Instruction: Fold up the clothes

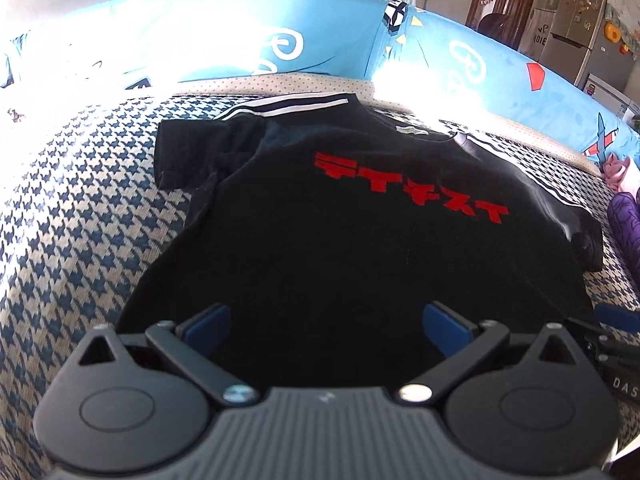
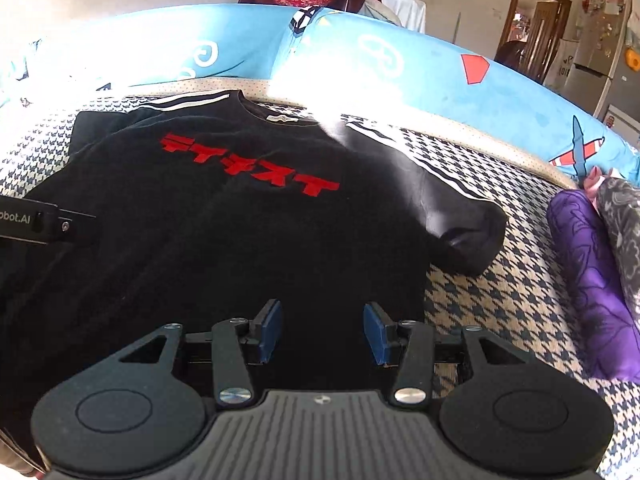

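One black shirt (image 1: 328,248) is laid flat, front up, on a houndstooth cover (image 1: 72,216), directly ahead of both claws. One line of red lettering (image 1: 408,186) is printed across the chest. Two sleeves are counted, each edged with white stripes; the left sleeve (image 1: 188,156) lies creased beyond the left claw, and the right sleeve (image 2: 460,232) is spread out ahead and to the right of the right claw.

Beyond the shirt, two blue cushions (image 2: 420,80) are set along the back. To the right of the right claw, a purple roll (image 2: 588,280) lies on the cover, clear of the shirt, with grey patterned cloth (image 2: 624,232) just beside it. A fridge (image 1: 576,36) is seen far back on the right. Nothing lies between either claw and the shirt.

The left claw (image 1: 326,326) is held low over the hem, jaws spread wide, nothing gripped. The right claw (image 2: 323,330) is held low over the hem near the shirt's right edge, jaws parted less widely, nothing gripped. Both are pointed toward the collar (image 2: 276,114). Contact with the fabric cannot be determined.
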Available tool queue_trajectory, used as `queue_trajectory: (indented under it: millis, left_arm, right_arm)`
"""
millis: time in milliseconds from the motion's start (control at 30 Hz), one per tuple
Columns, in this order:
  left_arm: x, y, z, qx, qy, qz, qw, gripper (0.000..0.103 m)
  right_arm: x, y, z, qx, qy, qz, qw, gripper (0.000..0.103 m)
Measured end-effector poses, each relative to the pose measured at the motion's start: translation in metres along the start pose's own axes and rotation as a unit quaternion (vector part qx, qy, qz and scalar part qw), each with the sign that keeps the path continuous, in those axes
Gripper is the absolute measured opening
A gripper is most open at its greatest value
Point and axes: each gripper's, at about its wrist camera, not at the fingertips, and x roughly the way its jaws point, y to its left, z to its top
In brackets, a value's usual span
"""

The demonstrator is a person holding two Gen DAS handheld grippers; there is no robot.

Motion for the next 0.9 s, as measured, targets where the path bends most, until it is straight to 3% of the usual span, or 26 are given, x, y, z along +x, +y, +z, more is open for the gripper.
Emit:
queue_trajectory:
  millis: [133, 533, 767, 900]
  left_arm:
    - [0.011, -0.002, 0.009, 0.005, 0.005, 0.003, 1.0000, 0.103]
    - [0.044, -0.003, 0.047, 0.055, 0.017, -0.006, 0.9983, 0.103]
    - [0.066, 0.003, 0.041, 0.010, 0.041, -0.028, 0.9987, 0.103]
    - [0.070, -0.006, 0.040, 0.027, 0.035, -0.026, 0.9987, 0.103]
  right_arm:
    - [0.016, -0.012, 0.013, 0.004, 0.000, -0.004, 1.000, 0.048]
    - [0.076, -0.101, 0.037, 0.120, 0.039, -0.045, 0.991, 0.048]
    - [0.100, -0.122, 0.050, 0.157, 0.036, -0.094, 0.982, 0.049]
    - [0.113, -0.128, 0.052, 0.176, 0.030, -0.095, 0.979, 0.049]
